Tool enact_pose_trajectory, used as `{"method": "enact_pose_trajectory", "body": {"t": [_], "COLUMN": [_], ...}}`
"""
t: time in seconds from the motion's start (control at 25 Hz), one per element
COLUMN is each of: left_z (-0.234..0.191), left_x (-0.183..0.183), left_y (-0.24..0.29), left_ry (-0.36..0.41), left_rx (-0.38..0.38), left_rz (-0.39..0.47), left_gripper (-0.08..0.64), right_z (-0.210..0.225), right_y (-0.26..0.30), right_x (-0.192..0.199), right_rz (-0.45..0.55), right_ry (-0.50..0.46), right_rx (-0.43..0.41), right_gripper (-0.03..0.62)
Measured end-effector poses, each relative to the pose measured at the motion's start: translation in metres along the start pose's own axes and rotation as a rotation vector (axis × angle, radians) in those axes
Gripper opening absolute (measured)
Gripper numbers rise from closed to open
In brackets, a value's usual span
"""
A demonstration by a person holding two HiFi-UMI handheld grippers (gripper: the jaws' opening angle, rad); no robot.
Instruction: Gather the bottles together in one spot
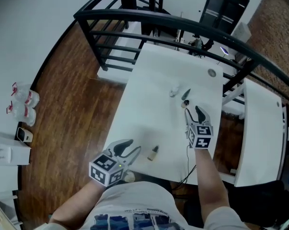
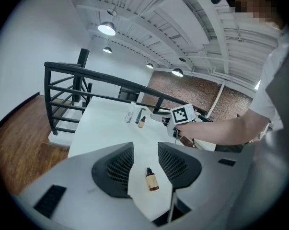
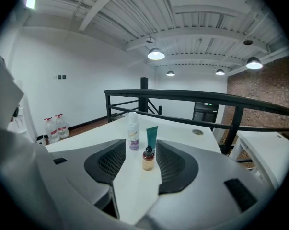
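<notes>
A white rectangular surface (image 1: 149, 80) stands against a black metal railing (image 1: 134, 18) in a white-walled loft with a dark wooden floor (image 1: 72, 95) and round ceiling lamps (image 3: 156, 54).

Towards the railing end, three things stand upright and close together: a white spray bottle (image 3: 133, 131), a teal squeeze tube (image 3: 152, 137) and a small amber dropper bottle with a black cap (image 3: 148, 159). A second small amber bottle (image 2: 151, 180) lies on its side at the end farthest from the railing, well apart from the group.

The right tongs (image 1: 192, 110), on an outstretched bare forearm, point towards the railing, tilted slightly down. They gape wide and hold nothing; the upright amber bottle stands just ahead of the tips.

The left tongs (image 1: 133, 148) sit low at the far end from the railing, also spread wide and gripping nothing, with the lying bottle between the pads, untouched.
</notes>
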State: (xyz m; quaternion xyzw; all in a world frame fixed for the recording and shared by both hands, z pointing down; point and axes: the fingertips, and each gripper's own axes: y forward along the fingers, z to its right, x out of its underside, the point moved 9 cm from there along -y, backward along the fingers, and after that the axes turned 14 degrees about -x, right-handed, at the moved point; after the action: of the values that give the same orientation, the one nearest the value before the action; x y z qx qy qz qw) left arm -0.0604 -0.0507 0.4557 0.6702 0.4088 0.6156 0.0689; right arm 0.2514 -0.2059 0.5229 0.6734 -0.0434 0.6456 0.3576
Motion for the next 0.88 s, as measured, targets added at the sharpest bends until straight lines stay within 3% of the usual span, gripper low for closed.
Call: {"method": "enact_pose_trajectory", "body": {"t": [0.44,0.88], "left_z": [0.0,0.009], "left_x": [0.026,0.075], "left_y": [-0.073,-0.125], "left_ry": [0.04,0.097], "left_rx": [0.045,0.088], "left_rz": [0.05,0.054], "left_gripper": [0.137,0.138], "right_z": [-0.144,-0.251], "right_y": [-0.159,-0.227], "right_x": [0.028,0.067], "right_rz": [-0.01,-0.074], "right_ry": [0.071,0.088], "right_rx": [0.02,0.055], "right_gripper": [0.225,0.224]}}
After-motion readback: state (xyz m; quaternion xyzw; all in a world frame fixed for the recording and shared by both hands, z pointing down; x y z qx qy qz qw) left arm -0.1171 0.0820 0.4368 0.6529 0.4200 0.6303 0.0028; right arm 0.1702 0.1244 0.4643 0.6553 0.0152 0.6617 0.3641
